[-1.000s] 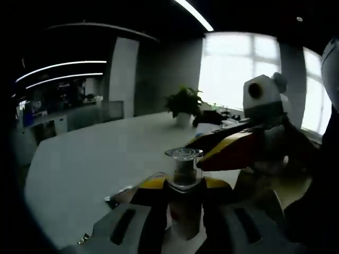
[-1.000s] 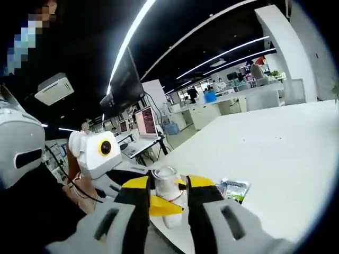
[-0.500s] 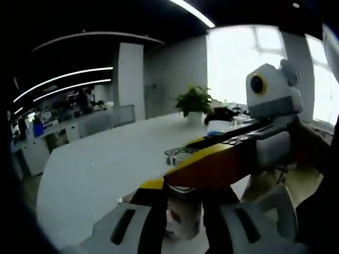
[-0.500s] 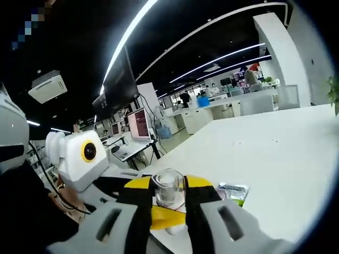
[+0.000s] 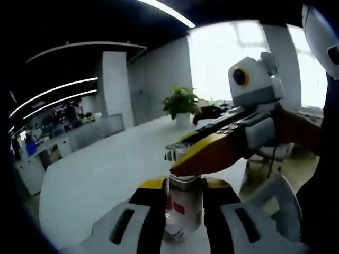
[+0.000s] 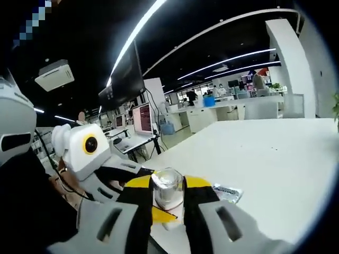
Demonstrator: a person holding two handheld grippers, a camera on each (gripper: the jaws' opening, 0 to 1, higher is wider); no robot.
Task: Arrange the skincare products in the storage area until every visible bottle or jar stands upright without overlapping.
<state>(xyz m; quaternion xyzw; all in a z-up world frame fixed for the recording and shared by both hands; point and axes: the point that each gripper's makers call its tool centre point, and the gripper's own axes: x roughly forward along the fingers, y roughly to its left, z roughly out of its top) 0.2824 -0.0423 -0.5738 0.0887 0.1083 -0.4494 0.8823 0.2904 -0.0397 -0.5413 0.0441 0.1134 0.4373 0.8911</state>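
Bottle (image 5: 183, 203) stands upright, long axis vertical, base at the white counter (image 5: 95, 174). Left hand-held gripper (image 5: 180, 209) clamped on its body. Right hand-held gripper (image 6: 168, 203) comes from the other side, jaws round the clear cap (image 6: 167, 186), looks clamped. Sachet (image 6: 226, 192) lies nearby.

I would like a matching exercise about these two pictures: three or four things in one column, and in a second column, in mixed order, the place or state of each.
Things:
1. bottle
2. potted plant
3. small packet
4. laptop

Places or states:
a. lying flat on the white table, beside the right gripper
b. open, screen lit, beyond the table edge
c. between both grippers' jaws
d. at the table's far end, near the bright window

Pairs: 1-c, 2-d, 3-a, 4-b
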